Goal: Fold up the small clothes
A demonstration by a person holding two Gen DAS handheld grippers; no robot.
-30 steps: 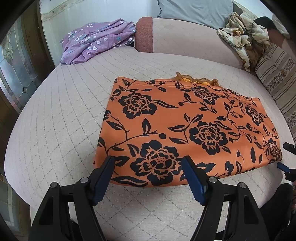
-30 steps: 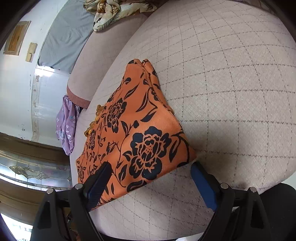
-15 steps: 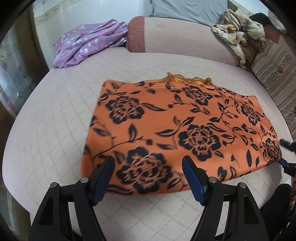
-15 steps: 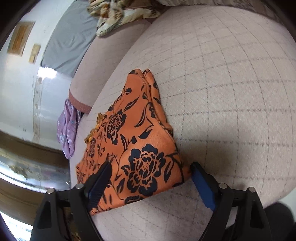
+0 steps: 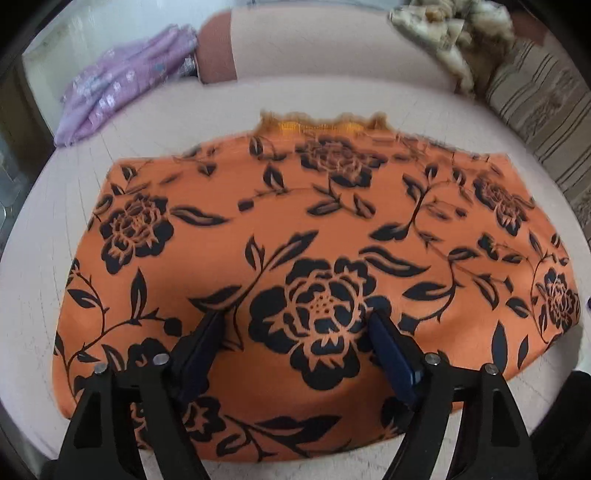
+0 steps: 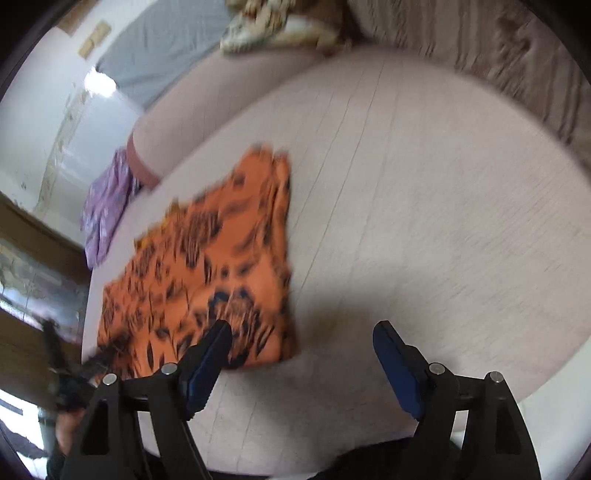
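An orange cloth with black flowers point(image 5: 314, 236) lies folded flat on the quilted beige cushion point(image 5: 33, 266); it also shows in the right wrist view point(image 6: 207, 258), blurred. My left gripper point(image 5: 295, 325) is open and empty, its fingers over the cloth's near part. My right gripper point(image 6: 301, 334) is open and empty, over the cloth's near right corner, with its right finger point(image 6: 391, 354) above bare cushion. The left gripper point(image 6: 66, 369) shows dimly at the left edge of the right wrist view.
A purple flowered garment point(image 5: 122, 85) lies at the back left. A crumpled cream patterned cloth point(image 5: 454, 33) lies at the back right by a striped cushion point(image 5: 543, 107). A pink bolster point(image 5: 303, 48) runs along the back.
My left gripper has moved forward over the orange cloth. My right gripper has drawn back and swung right, so the cloth's corner is no longer between its fingers. Both views are blurred by motion.
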